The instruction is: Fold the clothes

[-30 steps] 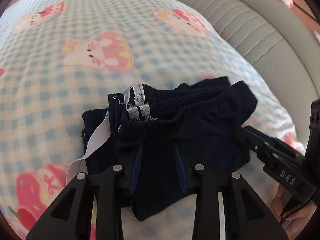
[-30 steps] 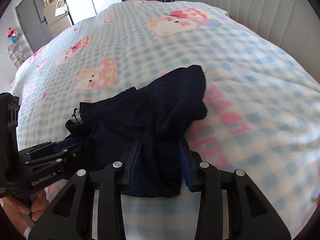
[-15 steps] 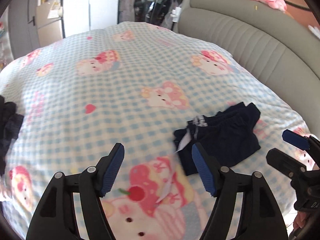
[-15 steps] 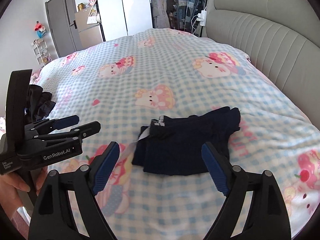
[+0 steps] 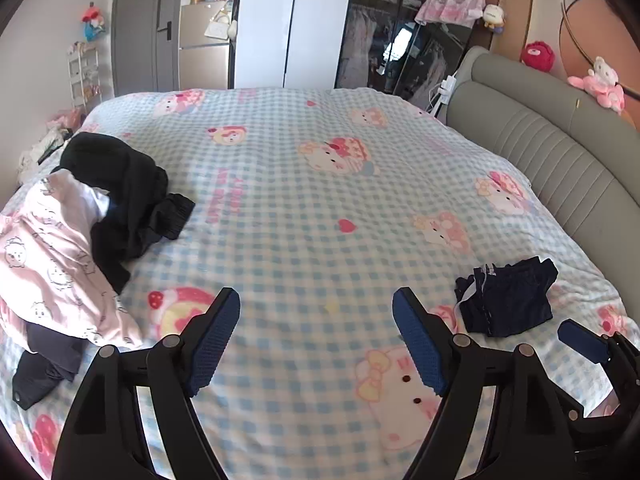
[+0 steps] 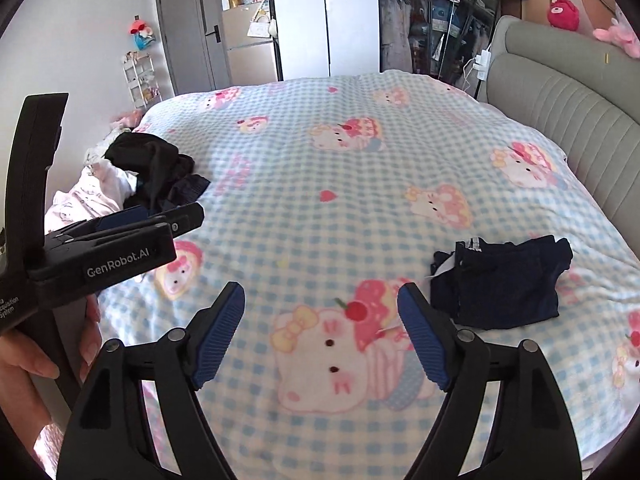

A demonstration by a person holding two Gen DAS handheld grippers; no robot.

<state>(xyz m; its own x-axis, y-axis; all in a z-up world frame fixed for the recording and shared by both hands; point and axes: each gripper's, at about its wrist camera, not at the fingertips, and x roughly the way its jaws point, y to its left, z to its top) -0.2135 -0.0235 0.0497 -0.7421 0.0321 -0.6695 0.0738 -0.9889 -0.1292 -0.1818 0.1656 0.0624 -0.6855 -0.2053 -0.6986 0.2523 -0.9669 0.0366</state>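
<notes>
Both your grippers have pulled back from the folded navy shorts (image 5: 506, 298), now lying alone near the headboard (image 5: 560, 152). Your left gripper (image 5: 316, 336) and right gripper (image 6: 320, 332) gape wide, empty. Only the left view shows the unfolded pile's (image 5: 80, 216) full spread.

Right gripper (image 6: 320, 332) gapes over the blanket (image 6: 320, 208); folded shorts (image 6: 500, 282) lie right of the jaws; left gripper (image 6: 132, 236) and clothes pile (image 6: 152, 172) left.

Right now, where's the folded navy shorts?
The folded navy shorts lie flat on the checked bedspread, low right in both wrist views, nearest the grey headboard and apart from the unfolded clothes pile at far left.
</notes>
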